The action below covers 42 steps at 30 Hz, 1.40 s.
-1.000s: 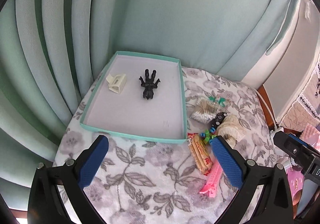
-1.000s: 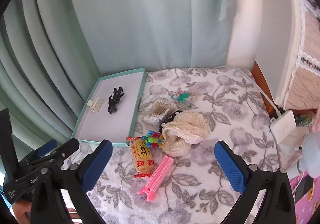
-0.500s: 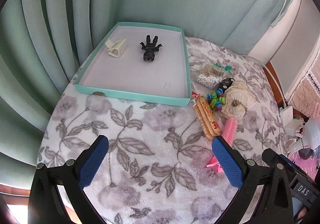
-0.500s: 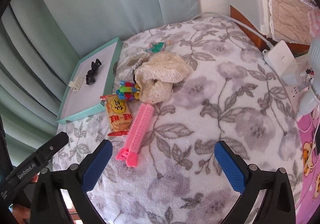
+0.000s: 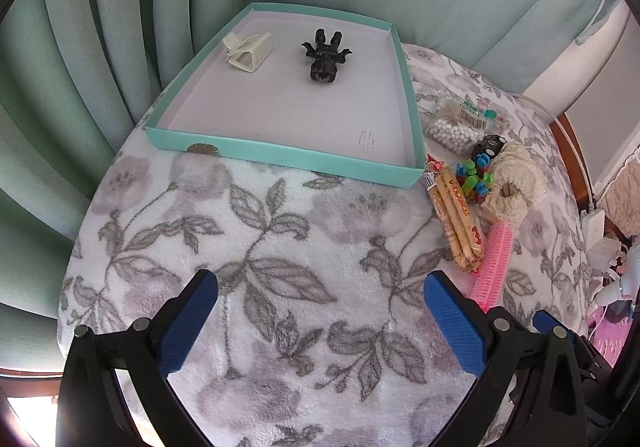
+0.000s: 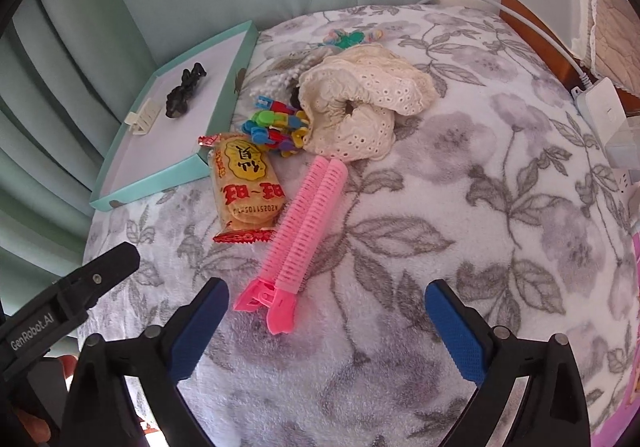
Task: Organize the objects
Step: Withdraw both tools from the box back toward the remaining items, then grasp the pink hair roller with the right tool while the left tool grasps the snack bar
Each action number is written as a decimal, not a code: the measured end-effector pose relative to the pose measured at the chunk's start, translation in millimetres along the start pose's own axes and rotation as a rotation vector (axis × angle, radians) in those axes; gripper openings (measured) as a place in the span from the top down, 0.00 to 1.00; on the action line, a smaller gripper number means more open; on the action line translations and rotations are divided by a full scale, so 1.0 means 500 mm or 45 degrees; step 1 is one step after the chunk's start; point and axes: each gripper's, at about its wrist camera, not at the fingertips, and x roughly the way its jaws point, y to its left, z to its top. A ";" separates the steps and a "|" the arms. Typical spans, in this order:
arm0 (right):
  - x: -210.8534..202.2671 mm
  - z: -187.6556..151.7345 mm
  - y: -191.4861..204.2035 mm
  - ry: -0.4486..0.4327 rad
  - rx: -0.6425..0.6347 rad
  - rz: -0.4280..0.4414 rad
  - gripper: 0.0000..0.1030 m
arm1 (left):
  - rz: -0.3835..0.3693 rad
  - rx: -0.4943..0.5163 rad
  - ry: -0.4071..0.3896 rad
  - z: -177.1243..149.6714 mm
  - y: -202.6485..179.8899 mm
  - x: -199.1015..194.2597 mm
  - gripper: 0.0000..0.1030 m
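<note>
Left wrist view: left gripper (image 5: 320, 311) with blue-padded fingers spread wide, nothing between them, hovering over the white fleece blanket with grey leaf and flower print (image 5: 280, 231). Beyond the fingers sits a shallow teal cardboard tray with a pale lilac floor (image 5: 280, 155). Inside it, toward the far end: a cream plastic hair claw clip (image 5: 248, 53) at left and a black plastic hair claw clip (image 5: 325, 55) to its right, the two apart. Just off the tray's right near corner, a cluster: an orange-and-red wrapped snack packet (image 5: 456, 215), a pink plastic hair roller clip (image 5: 494, 263) lying beside the packet, a bunch of small multicoloured plastic clips (image 5: 474, 177), a cream lace scrunchie (image 5: 514, 185), and a clear bag of white cotton swabs (image 5: 454, 125) farther back. Green curtain (image 5: 80, 67) behind and to the left.

Right wrist view: right gripper (image 6: 326, 321) likewise wide apart and holding nothing, above the same blanket. The pink roller clip's handle end (image 6: 276, 299) lies just ahead of the left blue finger, its body running up and right toward the scrunchie (image 6: 360, 107). The snack packet (image 6: 246, 187) lies just left of the roller, its top end touching the tray's (image 6: 160, 183) near corner. Coloured clips (image 6: 276, 131) rest against the scrunchie. White power strip (image 6: 600, 107) at the far right edge. Part of the left gripper's black body (image 6: 60, 311) shows at lower left.
</note>
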 end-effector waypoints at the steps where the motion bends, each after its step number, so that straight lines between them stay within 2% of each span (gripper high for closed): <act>1: 0.005 0.000 0.001 0.002 0.004 -0.001 0.05 | -0.004 0.001 0.004 0.001 -0.001 0.003 0.01; 7: 0.028 0.007 0.008 0.007 -0.011 -0.030 0.07 | -0.034 0.020 0.024 0.013 -0.015 0.024 0.01; 15: 0.042 0.013 0.012 -0.004 -0.031 -0.054 0.09 | -0.126 0.050 0.059 0.038 -0.050 0.049 0.01; 23: 0.052 0.012 0.018 -0.005 -0.079 -0.082 0.10 | -0.182 0.129 0.103 0.060 -0.098 0.078 0.01; 39: 0.062 0.009 0.023 -0.026 -0.131 -0.133 0.11 | -0.213 0.242 0.179 0.079 -0.164 0.136 0.17; 42: 0.056 0.010 0.018 -0.031 -0.120 -0.136 0.14 | -0.213 0.251 0.181 0.081 -0.167 0.137 0.19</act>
